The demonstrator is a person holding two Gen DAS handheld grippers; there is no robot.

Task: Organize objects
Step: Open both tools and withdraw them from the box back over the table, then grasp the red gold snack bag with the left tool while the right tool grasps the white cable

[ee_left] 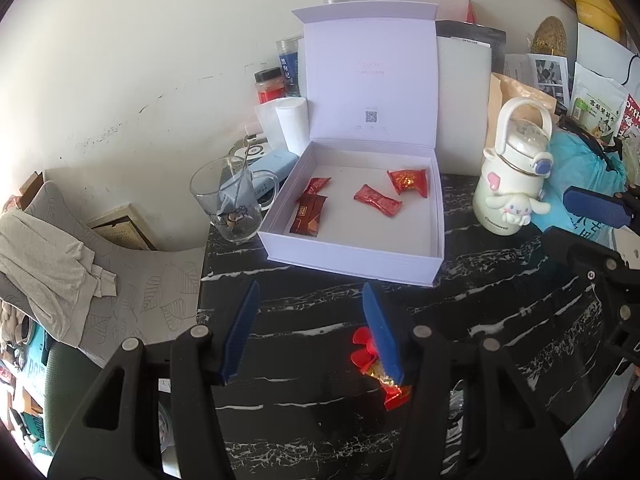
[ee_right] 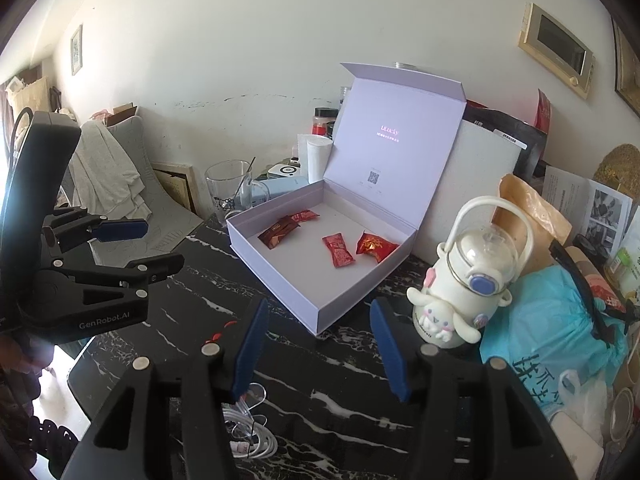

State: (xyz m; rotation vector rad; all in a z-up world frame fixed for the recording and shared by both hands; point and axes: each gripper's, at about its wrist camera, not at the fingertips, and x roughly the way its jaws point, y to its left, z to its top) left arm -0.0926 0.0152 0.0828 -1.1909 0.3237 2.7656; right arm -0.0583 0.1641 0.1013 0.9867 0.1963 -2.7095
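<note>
The bench [ee_left: 500, 300] is black stone with white veins, pushed against a scuffed white wall and crowded along its back edge. An open lilac box [ee_left: 436, 236] sits on it, lid propped upright, with four red wrapped sweets [ee_left: 377, 199] scattered over its floor. Left of the box stands a glass mug [ee_left: 224, 208] with a spoon in it; right of it a white cartoon-dog flask [ee_left: 516, 176], then a blue plastic bag [ee_right: 560, 320]. A grey cloth [ee_left: 44, 264] drapes a chair off the bench's left end.

The left gripper [ee_left: 312, 320] hangs low over the bench in front of the box, its jaws apart. A loose sweet [ee_left: 372, 364] in red and gold wrapper lies on the stone right at the gripper's right-side finger, partly hidden behind it; whether they touch I can't tell.

The right gripper [ee_right: 320, 344] hovers nearer the flask, pointed at the box's near corner, jaws likewise wide and holding nothing. A white cable [ee_right: 252, 436] coils below it.
</note>
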